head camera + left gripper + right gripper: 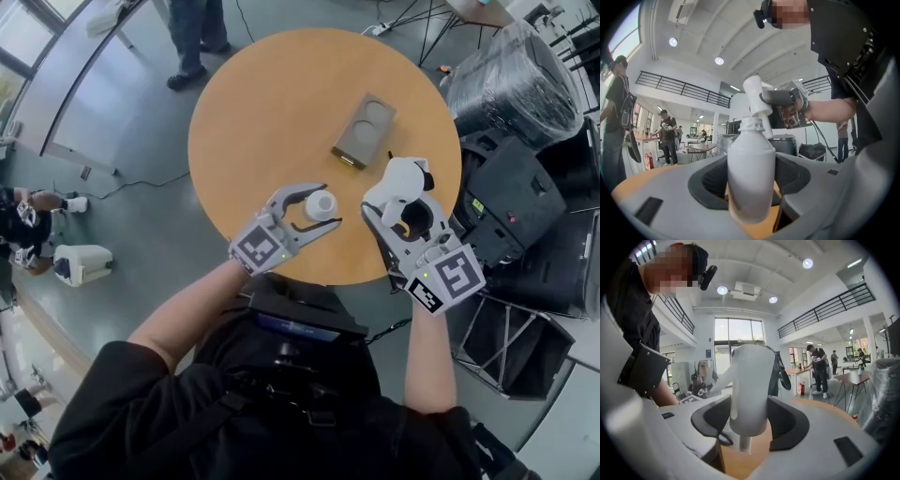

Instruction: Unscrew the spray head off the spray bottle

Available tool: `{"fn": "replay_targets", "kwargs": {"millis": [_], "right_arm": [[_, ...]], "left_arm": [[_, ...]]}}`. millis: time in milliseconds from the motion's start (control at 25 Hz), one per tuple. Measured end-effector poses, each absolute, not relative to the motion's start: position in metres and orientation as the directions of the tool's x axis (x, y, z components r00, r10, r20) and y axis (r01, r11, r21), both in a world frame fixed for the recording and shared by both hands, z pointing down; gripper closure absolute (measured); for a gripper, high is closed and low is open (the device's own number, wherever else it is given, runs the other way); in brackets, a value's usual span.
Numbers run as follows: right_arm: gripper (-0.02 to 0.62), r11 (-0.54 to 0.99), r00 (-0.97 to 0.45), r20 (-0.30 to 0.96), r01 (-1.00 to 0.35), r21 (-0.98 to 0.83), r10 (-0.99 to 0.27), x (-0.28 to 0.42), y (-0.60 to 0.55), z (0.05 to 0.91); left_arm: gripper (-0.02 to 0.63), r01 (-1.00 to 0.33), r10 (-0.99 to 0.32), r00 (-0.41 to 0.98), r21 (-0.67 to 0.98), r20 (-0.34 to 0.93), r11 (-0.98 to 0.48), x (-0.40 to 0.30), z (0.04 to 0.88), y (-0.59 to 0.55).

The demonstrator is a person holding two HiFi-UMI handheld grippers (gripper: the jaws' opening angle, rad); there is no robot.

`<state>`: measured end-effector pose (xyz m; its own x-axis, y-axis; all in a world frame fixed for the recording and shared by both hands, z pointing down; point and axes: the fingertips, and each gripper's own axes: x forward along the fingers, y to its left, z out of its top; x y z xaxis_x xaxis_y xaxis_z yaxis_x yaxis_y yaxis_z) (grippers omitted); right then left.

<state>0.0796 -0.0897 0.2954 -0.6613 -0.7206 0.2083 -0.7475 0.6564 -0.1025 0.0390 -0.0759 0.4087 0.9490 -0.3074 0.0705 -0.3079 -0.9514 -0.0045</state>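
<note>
While both grippers hang over the near edge of the round wooden table [262, 103], the spray head [396, 180] is already off the bottle [322, 204] & the 2 parts sit apart, one in each tool. Left gripper [330, 206]: jaws stand wide but are clamped on the white bottle's body, pads pressing both sides. The bottle is upright w/ its bare threaded neck [752, 124] open on top. Right gripper [405, 208]: jaws likewise clamped, on the body of the white spray head, w/ a short tube stub [744, 444] poking out below. Seen from the left gripper view, the head shows just beyond & above the bottle neck, not touching it. Bottle on the left, head on the right, near each other. Can't tell if the bottle's base touches the tabletop. Farther out on the table, right of centre, lies a flat tan-grey box [364, 129] w/ a round recess in its top. Past the table's far left edge stands another person [197, 42], only legs & shoes showing. Off to the right there's black kit, incl. a plastic-wrapped machine [511, 80].
</note>
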Motion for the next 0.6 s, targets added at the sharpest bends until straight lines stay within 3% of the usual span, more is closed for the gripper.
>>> {"fn": "replay_targets", "kwargs": {"millis": [320,600], "right_arm": [[0.337,0.592,-0.631,0.373,-0.773,-0.227,-0.680,0.086,-0.118,0.422],[0.337,0.548,-0.608,0.480,-0.789,-0.278,-0.632,0.097,-0.143,0.543]], "left_arm": [[0.299,-0.364,-0.365,0.930,-0.031,0.042,-0.931,0.031,0.444,-0.114],[0.300,-0.347,-0.348,0.935,-0.033,0.073,-0.937,0.040,0.524,-0.143]]}}
